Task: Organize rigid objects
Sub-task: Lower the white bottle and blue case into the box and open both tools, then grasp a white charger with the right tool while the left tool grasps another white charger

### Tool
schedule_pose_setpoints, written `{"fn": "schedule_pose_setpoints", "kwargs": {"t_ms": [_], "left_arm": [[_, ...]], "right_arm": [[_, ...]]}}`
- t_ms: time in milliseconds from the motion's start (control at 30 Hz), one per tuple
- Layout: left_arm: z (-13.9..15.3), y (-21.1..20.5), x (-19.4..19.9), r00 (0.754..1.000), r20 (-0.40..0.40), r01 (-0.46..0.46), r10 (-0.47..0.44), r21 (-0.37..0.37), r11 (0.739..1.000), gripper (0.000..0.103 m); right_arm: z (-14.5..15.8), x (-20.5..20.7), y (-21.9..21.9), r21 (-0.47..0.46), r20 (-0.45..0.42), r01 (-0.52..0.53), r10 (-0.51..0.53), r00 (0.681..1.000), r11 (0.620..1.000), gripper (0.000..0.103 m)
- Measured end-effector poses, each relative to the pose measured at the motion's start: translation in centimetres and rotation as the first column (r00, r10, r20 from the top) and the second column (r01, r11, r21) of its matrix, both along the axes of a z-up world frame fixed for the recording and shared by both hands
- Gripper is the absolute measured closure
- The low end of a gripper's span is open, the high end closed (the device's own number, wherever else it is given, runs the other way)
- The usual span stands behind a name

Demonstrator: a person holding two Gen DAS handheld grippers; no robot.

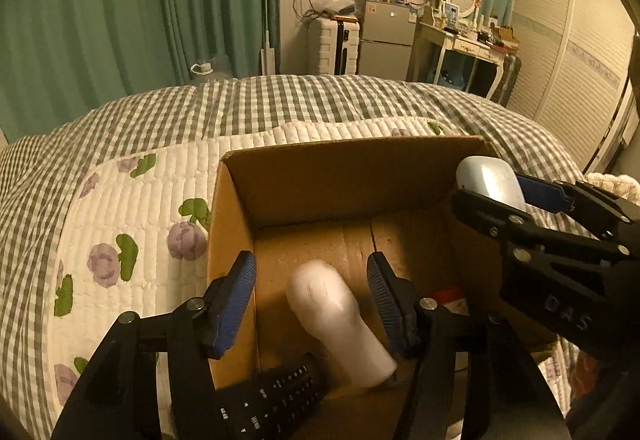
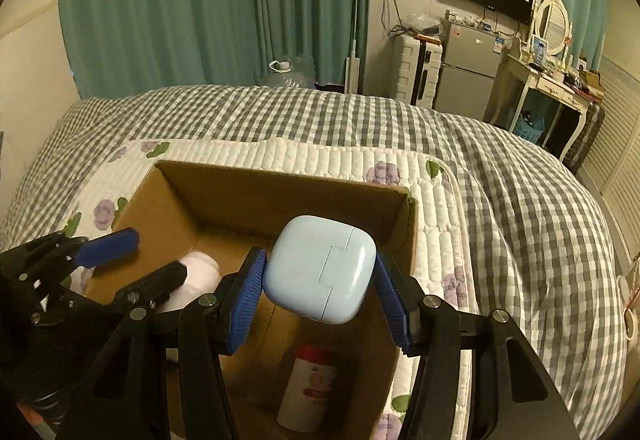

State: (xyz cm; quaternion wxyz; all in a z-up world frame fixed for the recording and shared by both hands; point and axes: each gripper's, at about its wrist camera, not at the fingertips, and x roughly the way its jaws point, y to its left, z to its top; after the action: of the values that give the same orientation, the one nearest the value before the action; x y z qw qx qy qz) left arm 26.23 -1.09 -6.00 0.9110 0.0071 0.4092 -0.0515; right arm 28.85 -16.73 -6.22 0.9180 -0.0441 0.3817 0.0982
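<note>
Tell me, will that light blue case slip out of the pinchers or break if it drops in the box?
The light blue case looks smooth and rounded, so it could slip, though the right gripper has ribbed pads squeezing both sides. It seems hard plastic, probably light. A drop into the cardboard box likely wouldn't break it, but its hinged lid might pop open.

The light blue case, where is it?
The light blue case is held in the right hand-held gripper, above the cardboard box, over a red-capped bottle.
</note>
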Motion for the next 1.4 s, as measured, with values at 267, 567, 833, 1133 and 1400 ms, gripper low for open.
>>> {"fn": "schedule_pose_setpoints", "kwargs": {"t_ms": [267, 567, 833, 1133, 1400], "left_arm": [[3.6, 0.2, -3.3, 0.999, 0.041, -0.006, 0.006, 0.015, 1.000, 0.042], [9.6, 0.9, -10.7, 0.986, 0.155, -0.061, 0.058, 0.013, 0.998, 0.007], [11.1, 3.0, -16.1, 0.977, 0.187, -0.104, 0.103, -0.004, 0.995, 0.000], [4.5, 4.9, -17.9, 0.981, 0.120, -0.150, 0.150, -0.009, 0.989, 0.000], [-2.0, 5.8, -16.5, 0.983, 0.033, -0.183, 0.182, 0.012, 0.983, 0.000]], "right_arm": [[2.9, -0.7, -1.5, 0.057, 0.015, 0.085, -0.086, 0.996, 0.995, 0.027], [10.1, -8.9, -3.7, -0.019, 0.104, 0.141, -0.138, 0.985, 0.990, 0.019], [11.2, -16.7, -2.2, -0.044, 0.140, 0.126, -0.119, 0.983, 0.991, 0.011], [2.9, -18.6, -0.6, -0.027, 0.001, 0.136, -0.136, 0.991, 0.990, 0.011], [-6.4, -16.2, 0.2, -0.101, -0.157, 0.124, -0.139, 0.978, 0.987, 0.011]]}}
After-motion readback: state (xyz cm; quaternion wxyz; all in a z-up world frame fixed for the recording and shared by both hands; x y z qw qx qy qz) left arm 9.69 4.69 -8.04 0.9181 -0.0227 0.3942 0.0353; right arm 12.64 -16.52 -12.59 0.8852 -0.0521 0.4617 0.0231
